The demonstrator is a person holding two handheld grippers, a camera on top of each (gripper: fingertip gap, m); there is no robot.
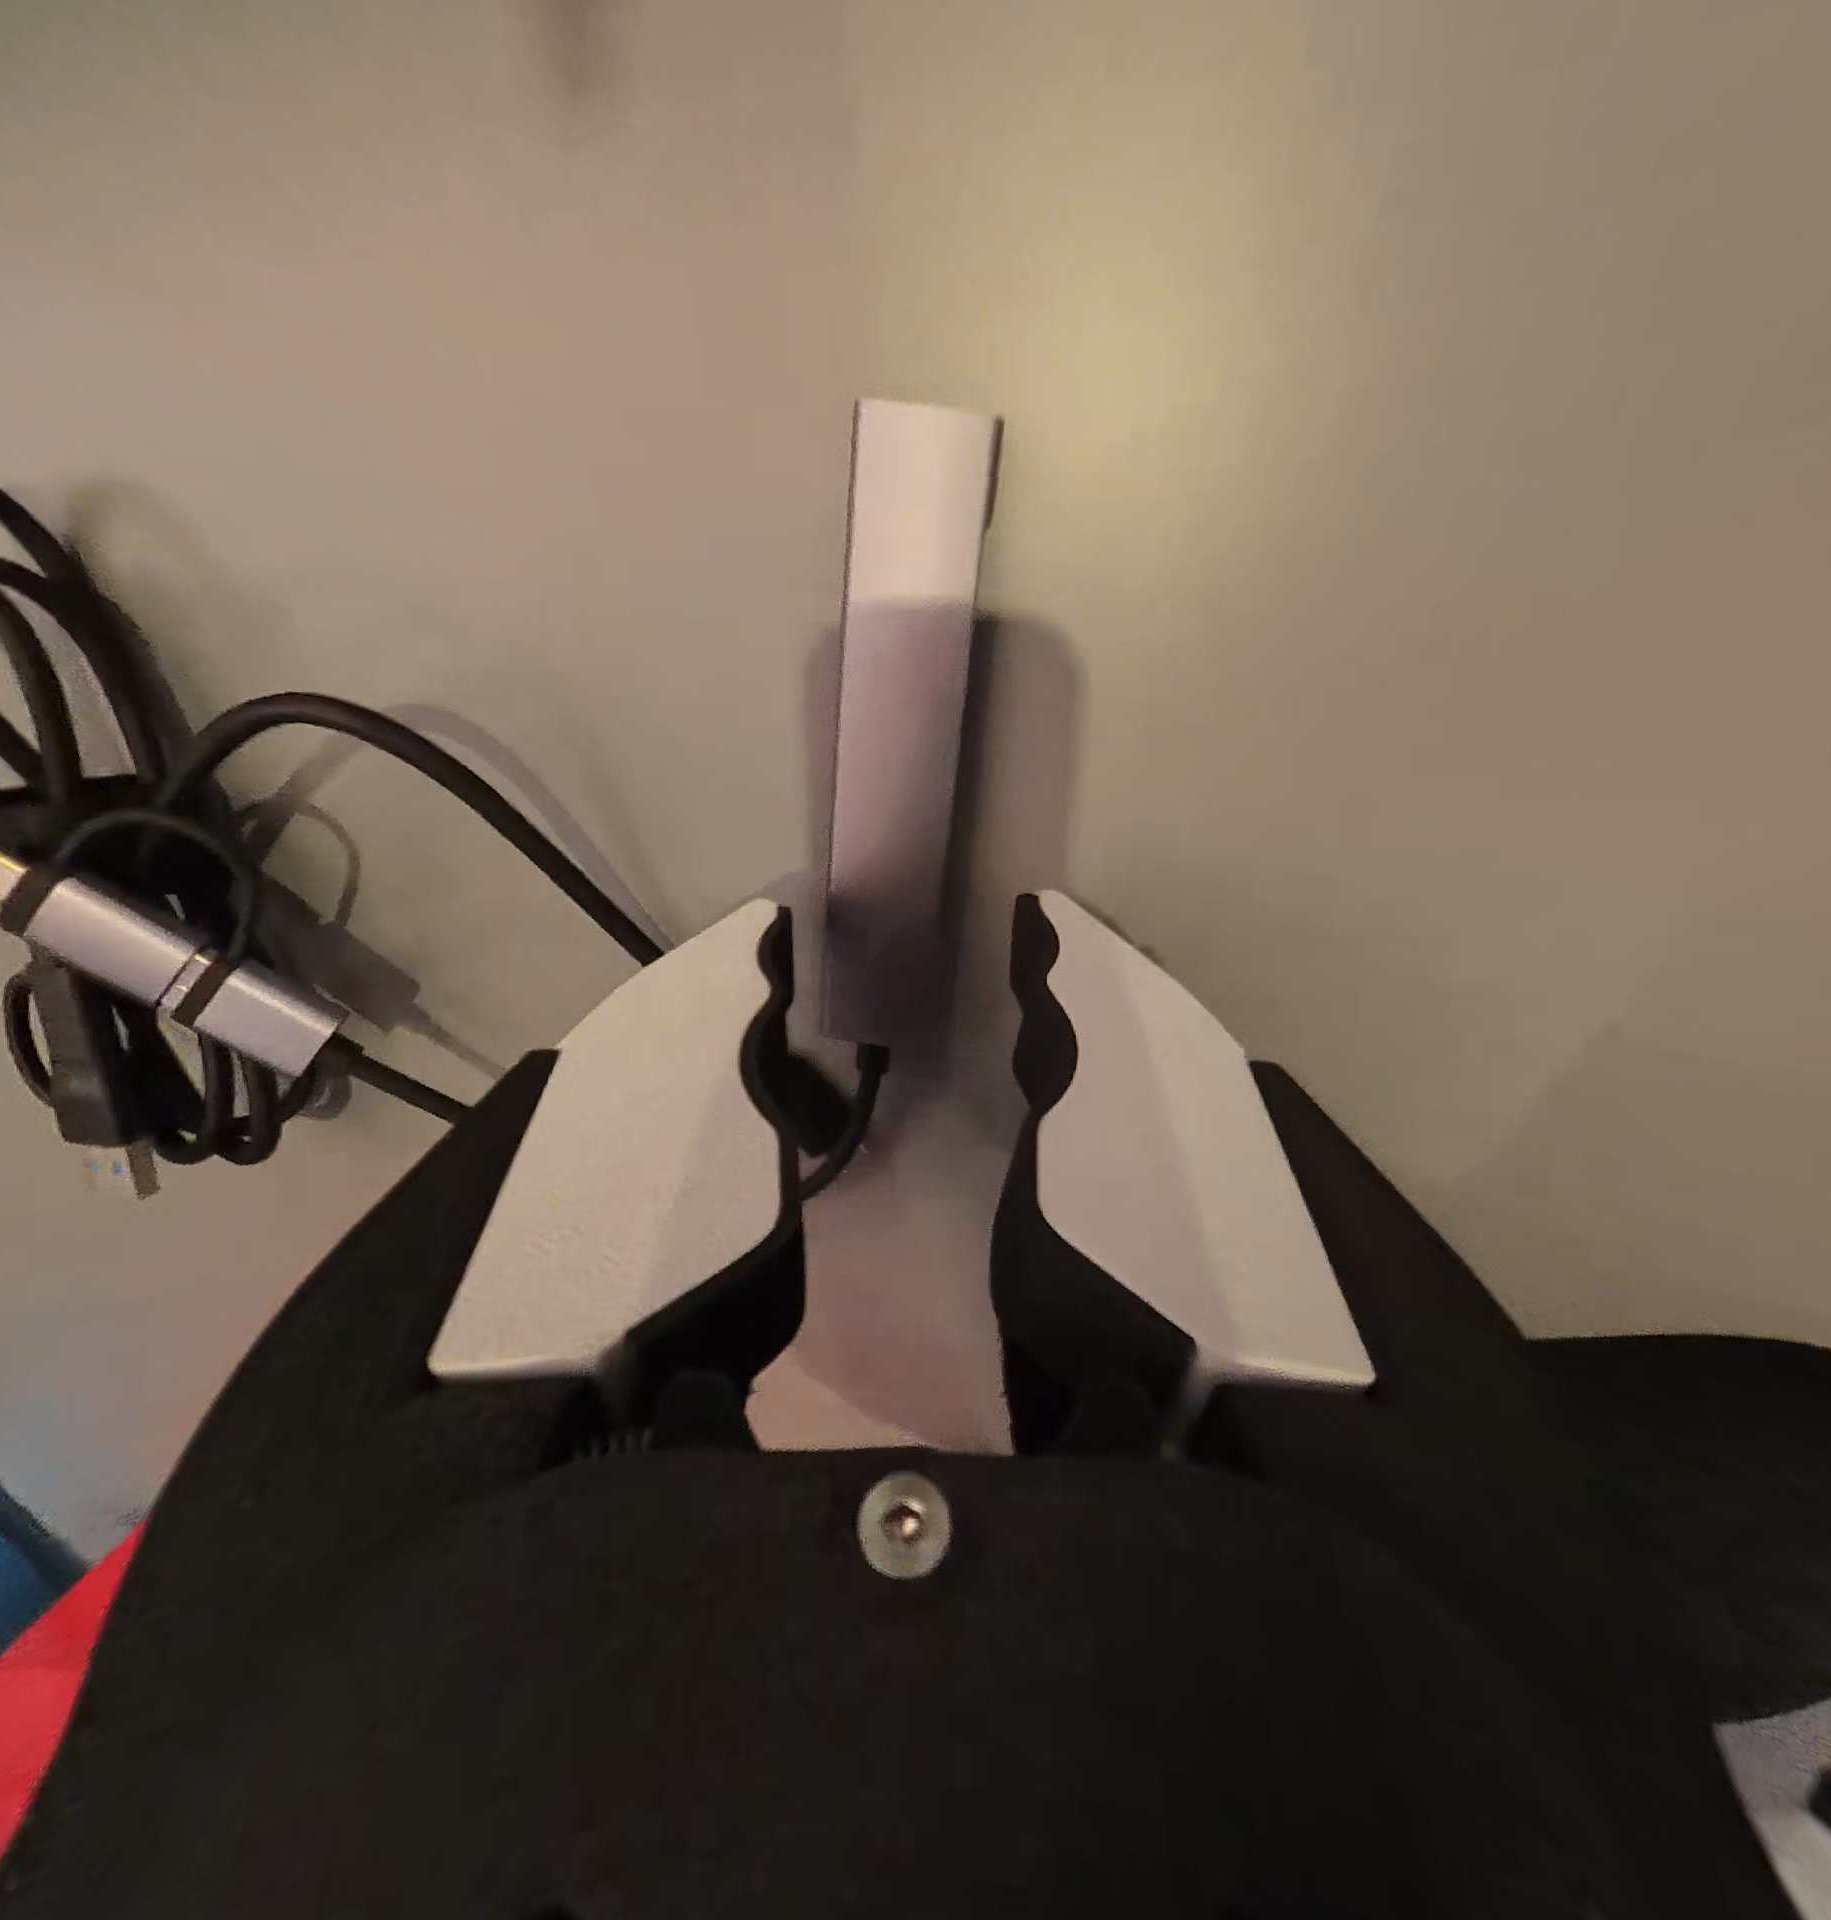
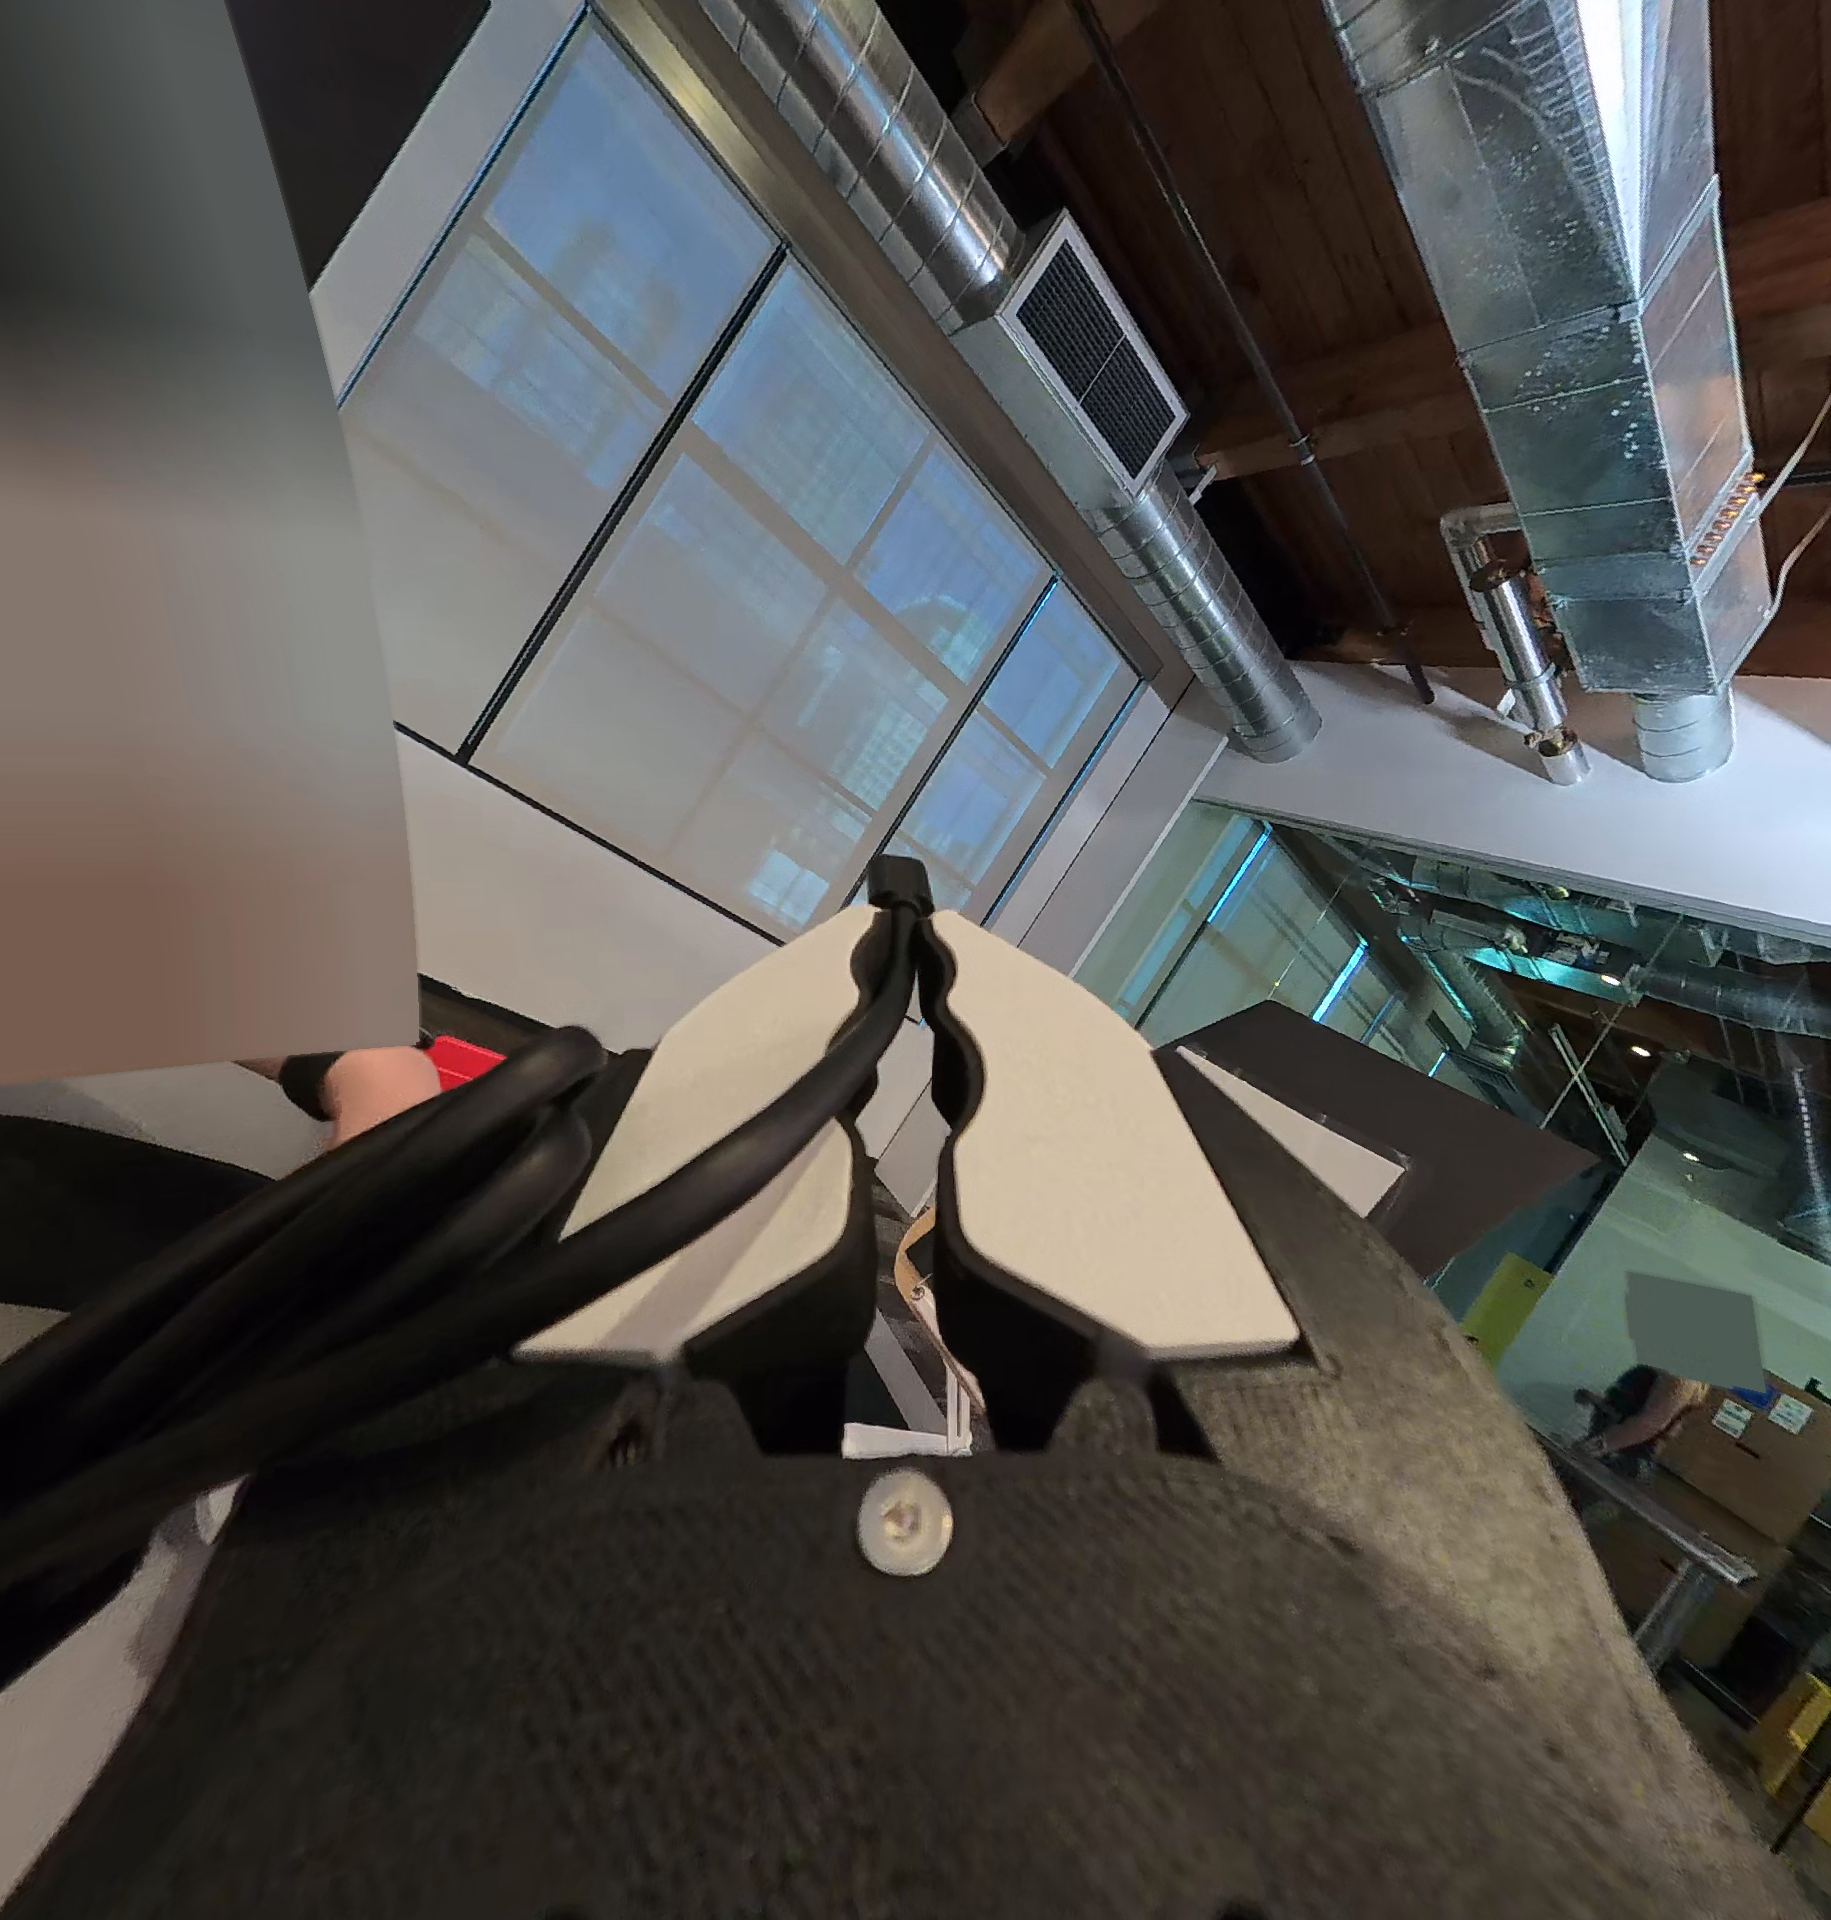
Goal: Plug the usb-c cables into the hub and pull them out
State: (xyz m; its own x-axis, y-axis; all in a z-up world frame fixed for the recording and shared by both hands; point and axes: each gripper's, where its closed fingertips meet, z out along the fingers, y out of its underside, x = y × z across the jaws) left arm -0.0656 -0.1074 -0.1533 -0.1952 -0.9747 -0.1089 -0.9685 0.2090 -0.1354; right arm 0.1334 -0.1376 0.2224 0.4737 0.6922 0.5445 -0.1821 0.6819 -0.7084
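Observation:
A slim silver hub (image 1: 916, 623) lies on the pale table (image 1: 1410, 623), pointing away from me. My left gripper (image 1: 900, 914) is open, and its fingers straddle the hub's near end without closing on it. The hub's thin black lead (image 1: 838, 1122) curls by the left finger. My right gripper (image 2: 906, 925) is shut on a black cable (image 2: 682, 1174). The cable's black plug end (image 2: 898, 881) sticks out just past the fingertips. This gripper is raised and tilted up toward the windows and ceiling. The hub does not show in the right wrist view.
A tangle of black cables (image 1: 80, 727) with a silver adapter (image 1: 163, 956) lies at the table's left. Red fabric (image 1: 28, 1683) is at the lower left. In the right wrist view, a person's hand (image 2: 371, 1091) is at the left, with windows (image 2: 734, 520) and metal ducts (image 2: 1576, 364) overhead. Across from one pair of fingers to the other is roughly 40 centimetres.

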